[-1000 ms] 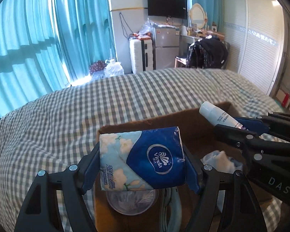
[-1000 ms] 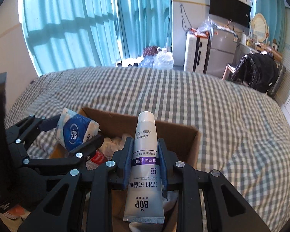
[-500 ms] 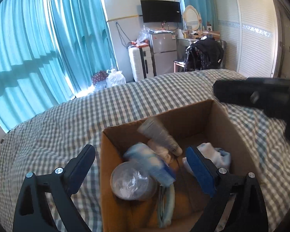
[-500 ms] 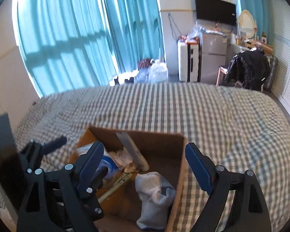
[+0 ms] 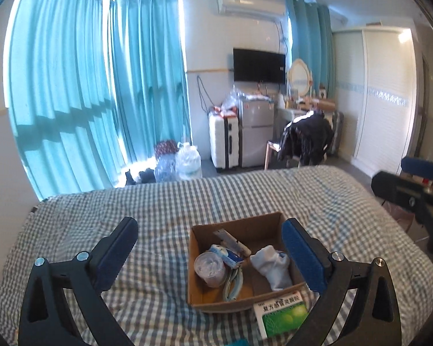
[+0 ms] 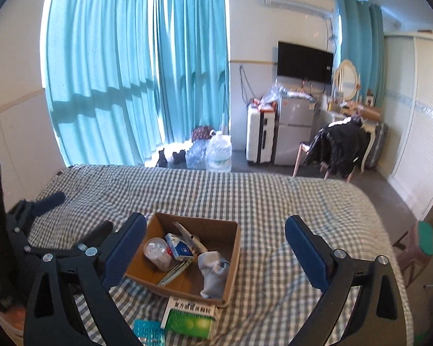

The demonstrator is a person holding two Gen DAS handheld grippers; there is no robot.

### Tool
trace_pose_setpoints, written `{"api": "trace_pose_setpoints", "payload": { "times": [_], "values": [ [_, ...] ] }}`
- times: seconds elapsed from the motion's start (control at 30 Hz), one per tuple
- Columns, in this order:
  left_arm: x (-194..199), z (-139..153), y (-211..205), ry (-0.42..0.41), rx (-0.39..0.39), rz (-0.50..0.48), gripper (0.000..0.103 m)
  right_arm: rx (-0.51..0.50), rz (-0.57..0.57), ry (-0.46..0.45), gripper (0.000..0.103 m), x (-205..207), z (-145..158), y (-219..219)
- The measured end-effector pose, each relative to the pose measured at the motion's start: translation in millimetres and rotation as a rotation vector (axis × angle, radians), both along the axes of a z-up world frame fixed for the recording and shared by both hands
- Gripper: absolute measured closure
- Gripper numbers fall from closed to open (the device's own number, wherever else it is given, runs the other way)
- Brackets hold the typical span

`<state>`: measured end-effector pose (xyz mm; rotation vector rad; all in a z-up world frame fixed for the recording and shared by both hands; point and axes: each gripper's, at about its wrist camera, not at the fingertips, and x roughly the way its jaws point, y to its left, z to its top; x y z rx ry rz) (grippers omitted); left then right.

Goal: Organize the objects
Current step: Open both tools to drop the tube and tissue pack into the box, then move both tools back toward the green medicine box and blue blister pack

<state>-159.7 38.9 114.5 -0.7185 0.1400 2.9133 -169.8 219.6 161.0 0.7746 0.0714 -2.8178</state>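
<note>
Now, with both the left gripper (image 5: 207,255) and right gripper (image 6: 215,252) spread empty, having just opened, note the green medicine box (image 6: 191,318) lies flat against the cardboard box (image 6: 233,255) near wall, below your jaws.

Cardboard box (image 6: 236,248): one
Tissue pack (image 6: 180,248): one
Tube (image 6: 191,238): one
Clear round container (image 6: 156,249): one
White sock (image 6: 213,271): one
Green medicine box (image 6: 191,316): one
Grippers: two

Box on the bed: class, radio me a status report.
Both tools open, empty, jaws just opened. Tissue pack and tube in box. Green packet outside.
</note>
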Motion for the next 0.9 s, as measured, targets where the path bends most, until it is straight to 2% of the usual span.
{"api": "trace_pose_setpoints", "payload": {
  "times": [0.13, 0.23, 0.47, 0.63, 0.9],
  "values": [
    [32, 12, -11, 0.027, 0.004, -0.009, 0.0, 0.004, 0.019, 0.046, 0.004, 45, 14, -2],
    [55, 10, -18, 0.042, 0.014, 0.001, 0.0, 0.004, 0.034, 0.07, 0.003, 75, 13, -6],
    [76, -25, -36, 0.003, 0.031, 0.098, 0.0, 0.036, 0.077, 0.067, 0.003, 119, -17, -15],
    [64, -77, -47, -0.1, 0.065, 0.153, 0.0, 0.049, 0.101, -0.004, 0.003, 121, -68, -26],
    [44, -173, -56, -0.304, 0.069, 0.245, 0.0, 0.111, 0.073, -0.193, 0.003, 76, -169, -41]
  ]
}}
